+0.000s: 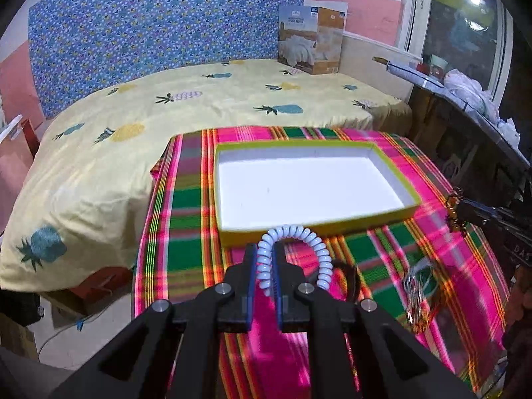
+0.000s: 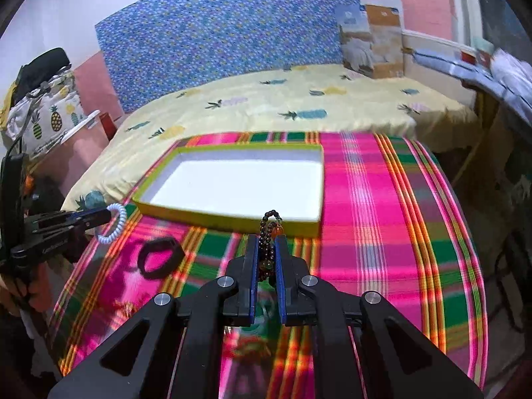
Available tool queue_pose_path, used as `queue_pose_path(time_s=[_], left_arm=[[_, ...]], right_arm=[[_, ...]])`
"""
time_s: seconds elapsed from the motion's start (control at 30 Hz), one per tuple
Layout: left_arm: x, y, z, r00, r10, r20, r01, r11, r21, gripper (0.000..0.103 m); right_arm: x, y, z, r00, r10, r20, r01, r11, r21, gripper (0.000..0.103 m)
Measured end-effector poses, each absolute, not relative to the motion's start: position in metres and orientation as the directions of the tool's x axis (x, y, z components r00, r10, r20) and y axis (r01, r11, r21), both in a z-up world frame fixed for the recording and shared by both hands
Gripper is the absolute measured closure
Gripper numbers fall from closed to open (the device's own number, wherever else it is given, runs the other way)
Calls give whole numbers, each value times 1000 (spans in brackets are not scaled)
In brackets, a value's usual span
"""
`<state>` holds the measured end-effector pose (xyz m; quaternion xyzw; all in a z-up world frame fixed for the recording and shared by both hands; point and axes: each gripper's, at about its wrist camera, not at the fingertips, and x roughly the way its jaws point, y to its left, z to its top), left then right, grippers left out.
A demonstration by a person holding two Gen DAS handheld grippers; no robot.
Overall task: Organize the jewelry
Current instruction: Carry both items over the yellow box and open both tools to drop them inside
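An empty white tray with a yellow-green rim (image 1: 229, 236) (image 2: 229, 221) lies on the pink and green plaid cloth (image 1: 186, 219) (image 2: 382, 219). My left gripper (image 1: 265, 249) is shut on a white spiral coil bracelet (image 1: 321, 249), held above the cloth just before the tray's near rim; it also shows in the right wrist view (image 2: 114, 224). My right gripper (image 2: 267, 242) is shut on a dark beaded bracelet (image 2: 267, 232), near the tray's near rim; it shows at the right edge of the left wrist view (image 1: 454, 211). A black hexagonal bangle (image 2: 159, 257) lies on the cloth.
Thin silver and orange bangles (image 1: 419, 296) lie on the cloth at right. Behind is a bed with a yellow pineapple sheet (image 1: 166, 106) and a cardboard box (image 1: 312, 40). A cluttered shelf (image 1: 465, 93) stands at the right.
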<state>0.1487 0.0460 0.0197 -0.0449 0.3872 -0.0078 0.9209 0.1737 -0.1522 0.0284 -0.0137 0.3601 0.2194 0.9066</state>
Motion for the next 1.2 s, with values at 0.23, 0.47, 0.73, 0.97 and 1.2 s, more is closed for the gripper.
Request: queue_pose_path(time_s=[0.23, 0.47, 0.73, 0.97, 1.2], left_arm=[[199, 54, 16, 691, -50, -721, -24, 996, -92, 93], [247, 62, 4, 673, -43, -738, -40, 995, -95, 93], [289, 71, -23, 634, -9, -773, -91, 992, -87, 93], [299, 69, -33, 619, 5, -786, -104, 992, -75, 93], [298, 65, -32, 617, 2, -787, -99, 992, -75, 92]], right_arm=[[224, -127, 27, 627, 408, -664, -448, 886, 121, 94], [286, -113, 5, 599, 378, -706, -442, 891, 102, 94], [336, -111, -20, 581, 318, -749, -407, 911, 71, 94], [351, -117, -28, 573, 302, -762, -375, 923, 84, 94], [350, -118, -27, 555, 304, -774, -367, 925, 100, 87]])
